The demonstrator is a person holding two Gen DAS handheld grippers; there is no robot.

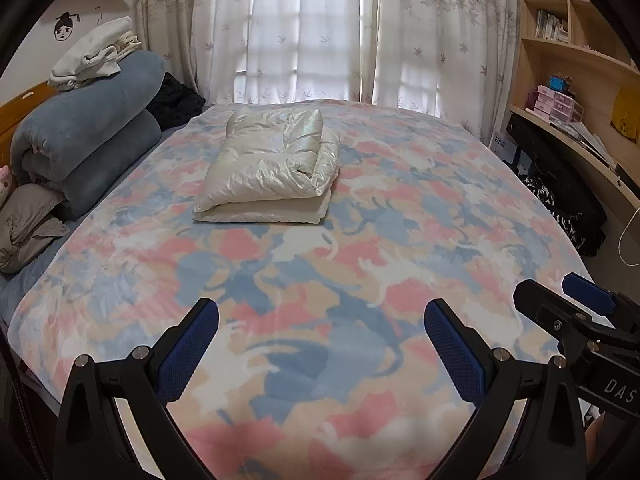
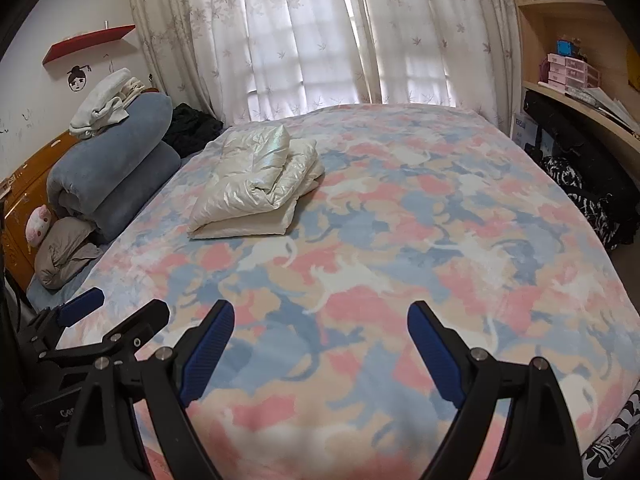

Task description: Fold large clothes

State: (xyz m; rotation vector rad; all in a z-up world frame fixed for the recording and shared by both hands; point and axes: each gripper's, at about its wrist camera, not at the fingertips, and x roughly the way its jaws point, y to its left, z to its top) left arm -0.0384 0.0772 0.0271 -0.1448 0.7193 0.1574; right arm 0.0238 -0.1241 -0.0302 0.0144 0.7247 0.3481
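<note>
Plainly, left tongs point(image 1: 322, 336): spread wide, holding nothing, low at 6 o'clock over the bed point(image 1: 400, 208)
Right tongs point(image 2: 320, 340): also wide apart and empty, just beside the left pair
Jacket point(image 1: 268, 172): cream, shiny, folded into a thick stack, lying on the patterned bedcover toward 12 o'clock, well apart from both tongs
Blue blanket point(image 1: 88, 132): rolled, at 10 o'clock
Curtains point(image 1: 320, 28): behind, at 12 o'clock

Bare patterned blanket point(image 1: 320, 280) is lying open across centre and lower frame. Folded jacket point(image 1: 268, 168) is sitting upper-centre. Rolled blue duvet point(image 1: 88, 132) is blocking upper left.
</note>
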